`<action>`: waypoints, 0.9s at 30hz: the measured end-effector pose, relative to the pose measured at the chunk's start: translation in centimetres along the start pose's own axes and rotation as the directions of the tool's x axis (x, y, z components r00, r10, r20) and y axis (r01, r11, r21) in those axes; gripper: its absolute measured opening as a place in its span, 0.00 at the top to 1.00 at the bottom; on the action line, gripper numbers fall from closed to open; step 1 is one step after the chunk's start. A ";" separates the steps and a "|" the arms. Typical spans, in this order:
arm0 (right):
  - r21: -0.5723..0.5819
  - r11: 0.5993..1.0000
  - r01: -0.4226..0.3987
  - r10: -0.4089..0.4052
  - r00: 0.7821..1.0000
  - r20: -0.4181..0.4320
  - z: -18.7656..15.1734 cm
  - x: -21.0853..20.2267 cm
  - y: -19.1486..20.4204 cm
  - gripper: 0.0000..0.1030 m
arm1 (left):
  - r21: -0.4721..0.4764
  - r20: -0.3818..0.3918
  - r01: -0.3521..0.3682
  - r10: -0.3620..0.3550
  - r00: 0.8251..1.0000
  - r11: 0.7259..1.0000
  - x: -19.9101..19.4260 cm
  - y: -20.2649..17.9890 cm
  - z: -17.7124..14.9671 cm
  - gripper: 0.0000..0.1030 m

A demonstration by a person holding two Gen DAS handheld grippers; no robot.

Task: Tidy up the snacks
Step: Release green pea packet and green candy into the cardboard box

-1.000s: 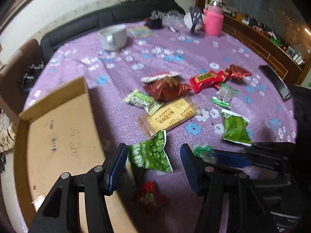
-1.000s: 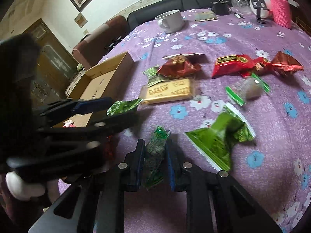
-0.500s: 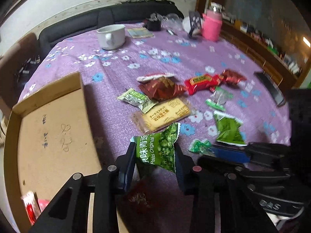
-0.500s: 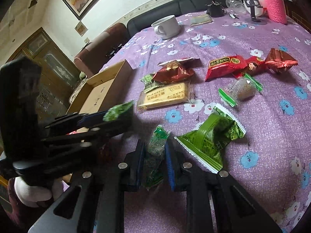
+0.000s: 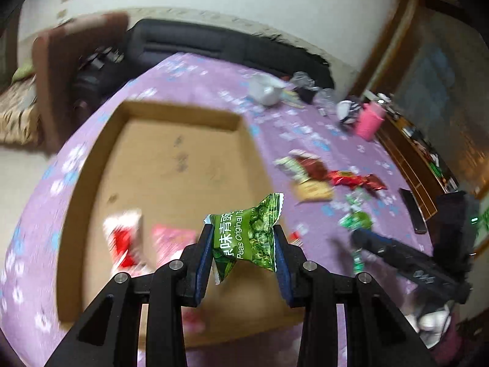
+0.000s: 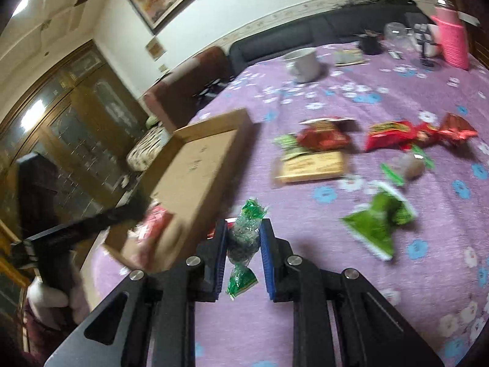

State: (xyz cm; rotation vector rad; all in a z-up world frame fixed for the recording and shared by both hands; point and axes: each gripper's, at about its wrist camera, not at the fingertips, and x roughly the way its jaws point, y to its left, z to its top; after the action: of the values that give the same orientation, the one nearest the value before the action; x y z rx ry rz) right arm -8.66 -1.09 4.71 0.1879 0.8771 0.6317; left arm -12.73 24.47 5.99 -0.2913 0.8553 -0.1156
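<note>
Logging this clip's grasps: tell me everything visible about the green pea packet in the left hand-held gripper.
The green pea packet is a glossy pillow-style wrapper with crimped, serrated ends, a pea photo, and white print reading "Peas Original". The left hand-held gripper is shut on it, blue pads pressing both sides. It hangs clear of any surface, tilted, above the near part of the open cardboard box.

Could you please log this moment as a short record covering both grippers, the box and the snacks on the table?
left gripper: shut on green pea snack packet, held over the box
right gripper: shut on small green foil-wrapped candy, above the tablecloth
shallow cardboard box: holds red-and-white packet and pink packet
purple floral tablecloth: red, yellow and green snacks lie loose
image: motion-blurred
</note>
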 end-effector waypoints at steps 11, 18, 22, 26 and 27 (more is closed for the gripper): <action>-0.181 0.982 -0.056 0.035 0.993 -0.114 0.6 4.9 8.5 0.80 | -0.026 -0.051 -0.068 0.067 0.996 0.997 0.7 2.1 -2.0 0.59; -0.234 0.972 -0.030 -0.009 0.986 -0.167 0.3 8.6 10.7 0.80 | -0.111 -0.015 -0.089 0.088 0.996 0.990 -0.8 4.3 -2.4 0.43; -0.203 0.978 -0.040 0.008 0.988 -0.155 0.5 8.5 10.5 0.75 | -0.160 0.044 -0.059 0.067 0.997 0.985 -2.7 5.2 -2.2 0.40; -0.166 0.984 -0.063 0.051 0.996 -0.076 2.0 5.2 9.3 0.69 | -0.178 0.078 -0.054 0.069 0.995 0.982 -3.6 5.4 -2.1 0.35; -0.154 0.987 -0.051 0.045 0.998 -0.046 2.3 4.1 8.5 0.64 | -0.183 0.083 -0.049 0.065 0.994 0.982 -3.8 5.4 -2.1 0.35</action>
State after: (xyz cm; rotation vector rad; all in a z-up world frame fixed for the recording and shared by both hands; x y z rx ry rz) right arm -8.66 8.44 6.92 0.0553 0.8617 0.7480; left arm -16.87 30.02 5.79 -0.4387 0.7864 0.0289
